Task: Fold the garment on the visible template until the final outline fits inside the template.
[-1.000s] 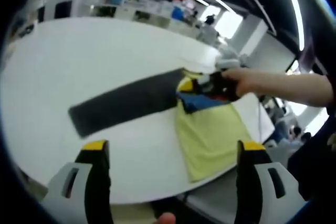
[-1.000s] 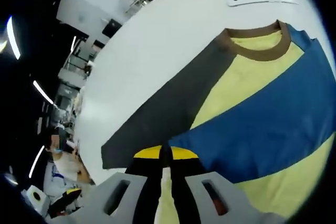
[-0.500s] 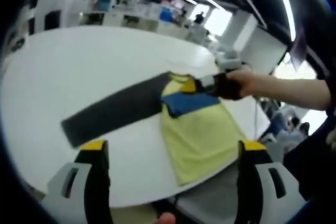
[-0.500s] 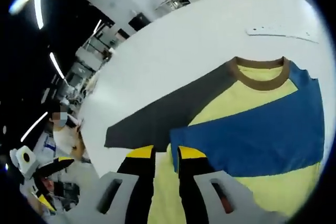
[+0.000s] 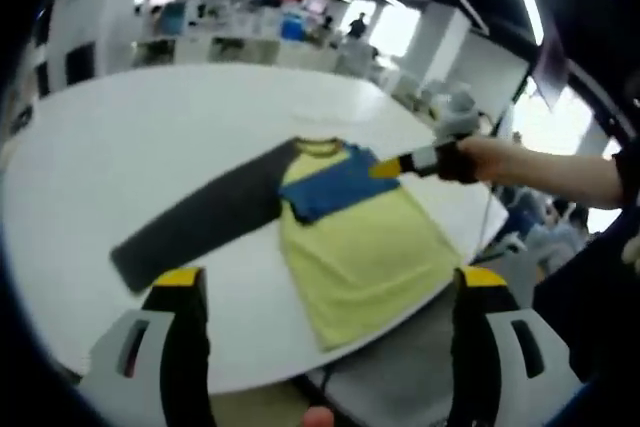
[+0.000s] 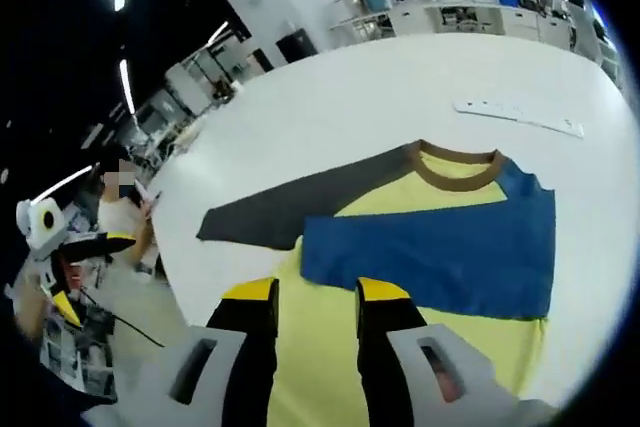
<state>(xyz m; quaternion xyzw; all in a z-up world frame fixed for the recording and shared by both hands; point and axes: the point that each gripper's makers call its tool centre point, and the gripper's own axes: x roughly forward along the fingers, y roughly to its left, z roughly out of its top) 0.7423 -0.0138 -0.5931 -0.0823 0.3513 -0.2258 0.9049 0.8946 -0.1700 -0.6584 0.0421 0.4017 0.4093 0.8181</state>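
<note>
A long-sleeved shirt lies flat on the white table (image 5: pixel 120 137). It has a yellow body (image 5: pixel 360 247), a brown collar (image 6: pixel 455 169) and a dark grey sleeve (image 5: pixel 200 222) stretched out sideways. Its blue sleeve (image 6: pixel 440 257) is folded across the chest. My right gripper (image 6: pixel 316 292) is open just above the yellow front, apart from the blue sleeve's cuff. In the left gripper view that same right gripper (image 5: pixel 382 168), held by a hand, hovers at the shirt's shoulder. My left gripper (image 5: pixel 330 282) is wide open with nothing in it, back from the table's near edge.
A thin white strip (image 6: pixel 520 117) lies on the table beyond the collar. The table's near edge (image 5: pixel 250 372) runs just past the shirt's hem. A person (image 6: pixel 125 212) stands off the table's side, with desks and shelves behind.
My right gripper was shut on the blue sleeve's cuff a second ago. It has let go, opened and drawn back, leaving the sleeve lying across the chest. The left gripper stays open.
</note>
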